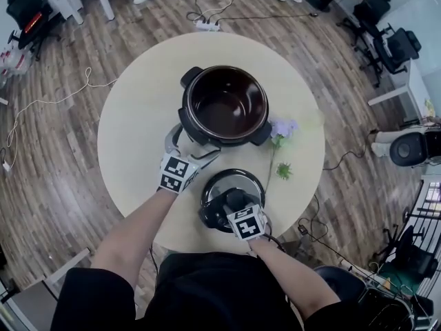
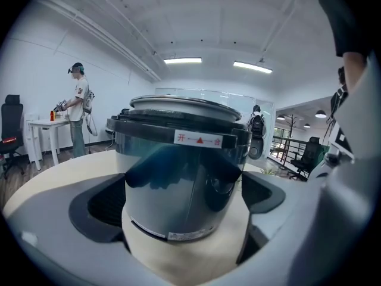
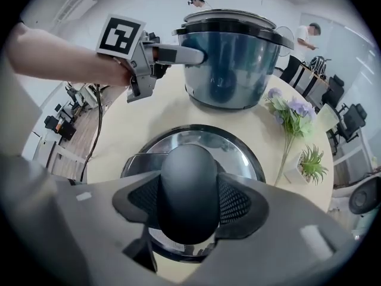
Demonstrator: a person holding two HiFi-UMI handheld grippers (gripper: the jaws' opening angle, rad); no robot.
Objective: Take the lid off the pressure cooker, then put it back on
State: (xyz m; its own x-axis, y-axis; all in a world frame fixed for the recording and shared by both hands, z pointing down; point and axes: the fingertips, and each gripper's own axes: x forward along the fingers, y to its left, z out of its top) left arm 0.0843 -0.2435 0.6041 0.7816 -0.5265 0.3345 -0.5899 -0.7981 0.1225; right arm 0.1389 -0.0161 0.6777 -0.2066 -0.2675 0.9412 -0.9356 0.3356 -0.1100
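Note:
The dark pressure cooker pot stands open near the middle of the round table, its inside empty. Its chrome lid lies on the table in front of the pot, close to the near edge. My right gripper points steeply down and is shut on the lid's black knob, with a pad pressed on each side. My left gripper is at the pot's near-left side, and its jaws stand open. In the left gripper view the pot fills the space just beyond the fingertips.
A spray of pale purple artificial flowers and a small green plant lie on the table right of the pot and lid. Cables cross the wooden floor. Office chairs and desks stand around the room, with people far off.

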